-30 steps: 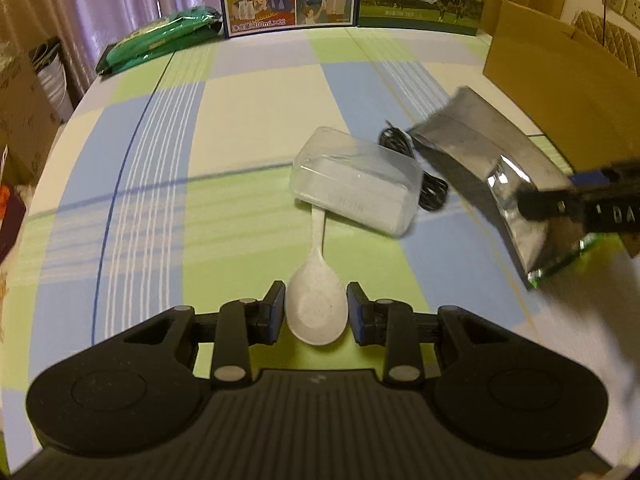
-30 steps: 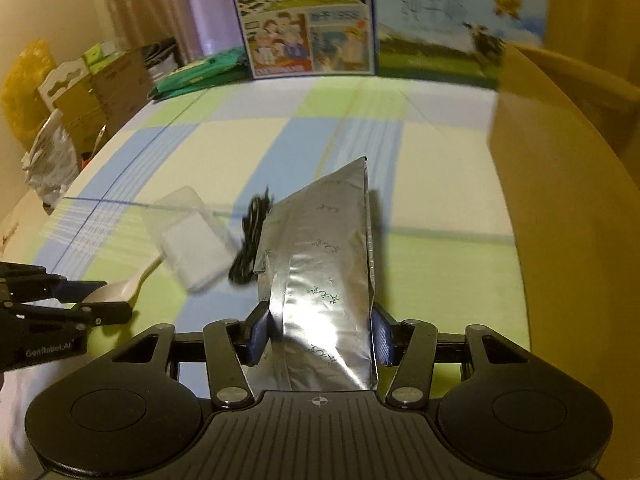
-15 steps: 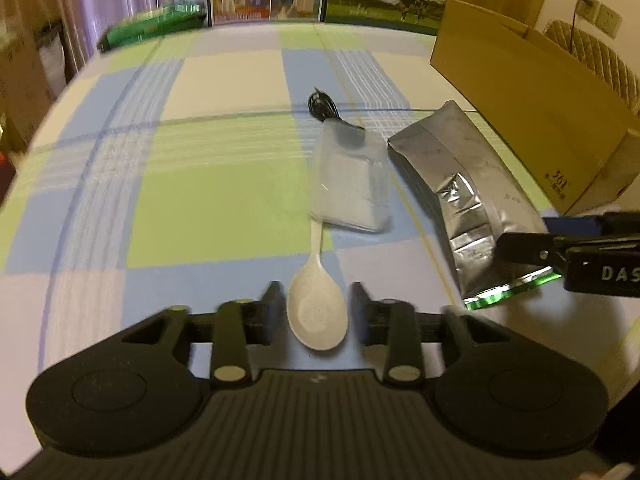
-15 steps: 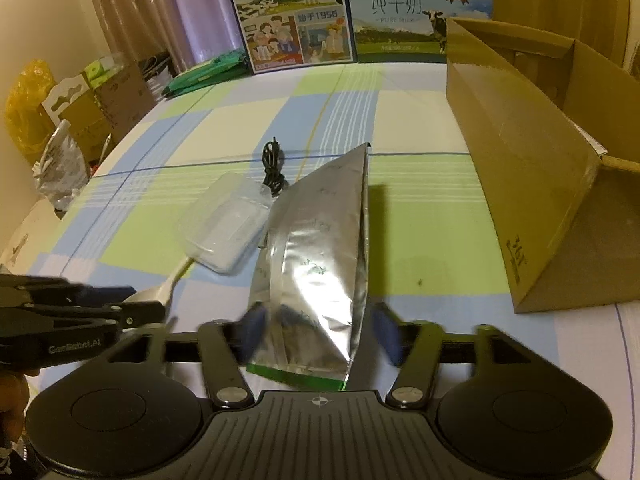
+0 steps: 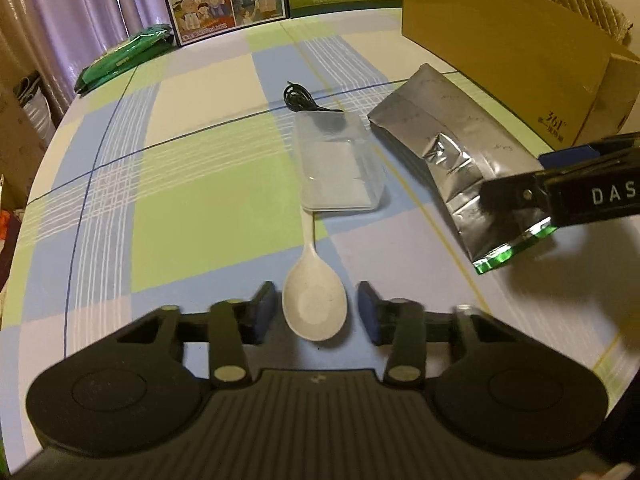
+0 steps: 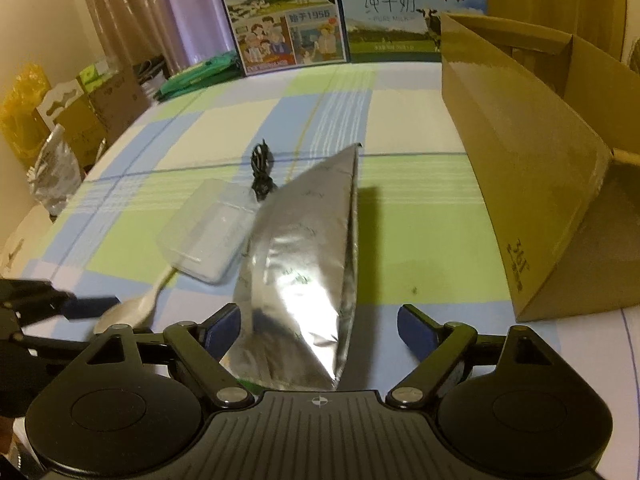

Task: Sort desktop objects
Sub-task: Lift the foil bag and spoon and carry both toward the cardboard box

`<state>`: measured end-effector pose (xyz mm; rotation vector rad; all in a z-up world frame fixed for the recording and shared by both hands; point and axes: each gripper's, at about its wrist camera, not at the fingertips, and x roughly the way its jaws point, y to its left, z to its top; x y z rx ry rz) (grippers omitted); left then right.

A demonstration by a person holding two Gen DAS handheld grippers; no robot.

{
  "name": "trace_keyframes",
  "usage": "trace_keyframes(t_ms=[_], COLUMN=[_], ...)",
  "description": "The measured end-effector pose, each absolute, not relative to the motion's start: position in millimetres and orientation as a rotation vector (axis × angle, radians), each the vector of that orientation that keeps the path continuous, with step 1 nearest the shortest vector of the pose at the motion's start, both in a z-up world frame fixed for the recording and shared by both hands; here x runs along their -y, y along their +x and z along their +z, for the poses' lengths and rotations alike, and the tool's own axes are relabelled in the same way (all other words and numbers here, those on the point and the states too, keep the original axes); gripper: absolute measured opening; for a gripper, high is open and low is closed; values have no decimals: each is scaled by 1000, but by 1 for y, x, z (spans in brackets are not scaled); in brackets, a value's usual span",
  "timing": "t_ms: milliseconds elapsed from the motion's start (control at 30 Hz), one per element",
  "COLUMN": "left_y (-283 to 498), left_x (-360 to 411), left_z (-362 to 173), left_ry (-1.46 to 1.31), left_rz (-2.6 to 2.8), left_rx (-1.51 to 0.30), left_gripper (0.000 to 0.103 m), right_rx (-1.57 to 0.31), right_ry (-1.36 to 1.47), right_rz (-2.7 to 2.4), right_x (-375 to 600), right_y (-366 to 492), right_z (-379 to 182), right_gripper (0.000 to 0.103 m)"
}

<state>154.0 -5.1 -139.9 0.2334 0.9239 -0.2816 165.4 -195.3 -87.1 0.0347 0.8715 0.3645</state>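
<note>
While both tools sit low at the near edge | left gripper spread around the white spoon bowl, pads clear, likely lining up a pinch | right gripper wide apart, foil pouch lying between, unclamped | cardboard box at 2 o'clock, probable drop spot.

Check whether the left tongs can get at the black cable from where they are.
Probably not directly: the white spoon lies between the open left tongs, and the clear plastic box sits ahead, partly over the black cable.
</note>
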Motion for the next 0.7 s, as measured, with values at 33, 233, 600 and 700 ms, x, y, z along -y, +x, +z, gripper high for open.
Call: trace_keyframes(t_ms=[33,233,600,700], left_y=[155,164,170,172], left_x=[5,-7,-17,-17], left_z=[-140,-140,-140,-140], left_ry=[232,180,93,85], left_rz=[-277,-177,-164,-167], left_rx=[-923,-912,-923,-924], left_gripper=[29,28,28,28], right_rx=[-867,-856,-845,-866], right_ry=[36,29,-58,-38], right_rz=[369,384,392,387], right_x=[194,187,168,164], right_y=[166,170,177,187], right_z=[-86,-88,-95,-98], right_gripper=[83,83,86,86])
